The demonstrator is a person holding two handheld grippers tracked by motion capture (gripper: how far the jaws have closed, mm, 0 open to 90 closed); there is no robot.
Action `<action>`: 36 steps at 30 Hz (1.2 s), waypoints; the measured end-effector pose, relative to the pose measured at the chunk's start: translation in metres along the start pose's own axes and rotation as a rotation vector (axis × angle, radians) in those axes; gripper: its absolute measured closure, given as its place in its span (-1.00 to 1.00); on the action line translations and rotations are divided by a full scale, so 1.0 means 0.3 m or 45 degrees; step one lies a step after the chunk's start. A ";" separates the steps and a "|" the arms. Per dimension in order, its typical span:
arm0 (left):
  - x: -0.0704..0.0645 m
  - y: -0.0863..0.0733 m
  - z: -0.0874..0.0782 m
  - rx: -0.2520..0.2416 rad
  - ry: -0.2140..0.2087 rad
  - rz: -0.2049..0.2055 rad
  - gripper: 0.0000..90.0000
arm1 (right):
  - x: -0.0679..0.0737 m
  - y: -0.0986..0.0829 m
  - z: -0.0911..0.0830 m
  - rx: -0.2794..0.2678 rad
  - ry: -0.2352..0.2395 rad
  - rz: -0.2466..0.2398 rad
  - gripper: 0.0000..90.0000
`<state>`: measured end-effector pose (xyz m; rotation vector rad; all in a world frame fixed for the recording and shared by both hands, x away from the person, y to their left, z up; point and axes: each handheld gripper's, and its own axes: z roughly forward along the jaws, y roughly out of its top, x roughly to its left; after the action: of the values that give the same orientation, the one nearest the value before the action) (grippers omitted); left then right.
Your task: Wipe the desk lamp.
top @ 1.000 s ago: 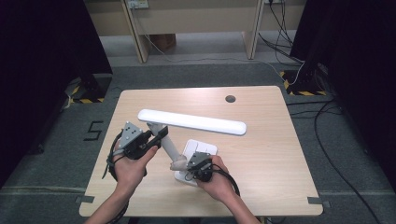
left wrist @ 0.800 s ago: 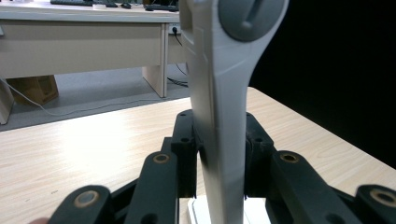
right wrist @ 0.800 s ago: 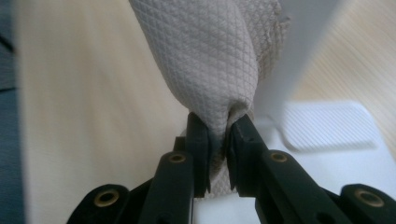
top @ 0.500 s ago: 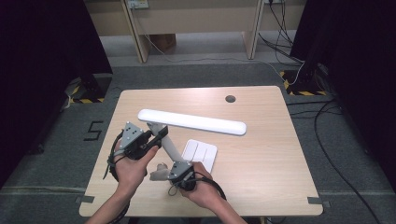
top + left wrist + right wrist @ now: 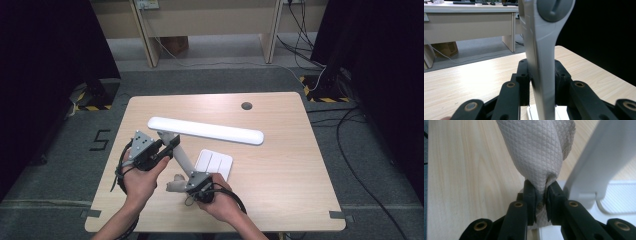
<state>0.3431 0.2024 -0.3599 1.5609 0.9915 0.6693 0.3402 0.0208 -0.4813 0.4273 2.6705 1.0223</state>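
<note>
A white plastic desk lamp [image 5: 202, 131] stands toward the near edge of the pale wood-grain table [image 5: 280, 165]. Its flat square base [image 5: 216, 163] sits on the tabletop, its slanted arm [image 5: 181, 156] rises toward the left edge, and its long, round-ended light bar runs roughly parallel to the far edge. The left gripper [image 5: 169, 146] has its black jaws clamped on the smooth arm [image 5: 541, 75], just below a grey round hinge cap [image 5: 552, 10]. The right gripper [image 5: 181, 186], by the base near the table's near edge, pinches a beige cloth [image 5: 536, 152] with a fine diamond weave, bunched into a soft roll touching the tabletop.
</note>
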 end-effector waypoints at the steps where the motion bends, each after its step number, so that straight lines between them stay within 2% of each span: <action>1: 0.000 0.000 0.000 0.000 0.001 0.000 0.58 | -0.002 -0.006 -0.007 0.005 0.000 0.007 0.77; 8: -0.001 0.000 0.000 0.000 0.003 0.003 0.58 | -0.025 -0.055 -0.052 0.015 0.001 0.059 0.78; 9: 0.000 0.000 0.000 0.000 0.003 0.001 0.58 | -0.025 -0.065 -0.061 0.024 0.012 0.094 0.78; 10: 0.000 0.000 0.000 0.001 0.002 0.000 0.58 | -0.026 -0.071 -0.067 0.024 0.008 0.104 0.77; 11: 0.000 0.000 0.000 -0.001 0.001 -0.001 0.58 | -0.033 -0.079 -0.075 0.023 0.003 0.086 0.77; 14: -0.001 -0.001 0.000 -0.002 0.002 -0.002 0.58 | -0.040 -0.108 -0.099 0.020 0.012 0.141 0.77; 22: 0.000 -0.002 -0.002 -0.002 -0.006 -0.011 0.57 | -0.067 -0.160 -0.165 0.054 -0.054 0.191 0.77; 24: 0.000 -0.002 -0.002 -0.003 -0.005 -0.008 0.57 | -0.077 -0.157 -0.181 0.024 -0.081 0.202 0.77; 28: 0.000 -0.002 -0.002 -0.004 -0.003 -0.009 0.57 | -0.099 -0.124 -0.196 -0.156 -0.112 0.278 0.76; 30: -0.001 -0.002 -0.002 -0.006 -0.002 -0.009 0.57 | -0.107 -0.100 -0.179 -0.205 -0.132 0.288 0.76; 33: -0.002 -0.003 -0.001 -0.007 0.000 -0.008 0.57 | -0.115 -0.079 -0.141 -0.216 -0.137 0.286 0.76; 36: -0.001 -0.002 0.000 -0.008 -0.001 -0.007 0.57 | -0.109 -0.059 -0.096 -0.207 -0.107 0.295 0.76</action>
<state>0.3427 0.2020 -0.3605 1.5526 0.9921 0.6675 0.3577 -0.0210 -0.4685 0.7404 2.4824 1.2461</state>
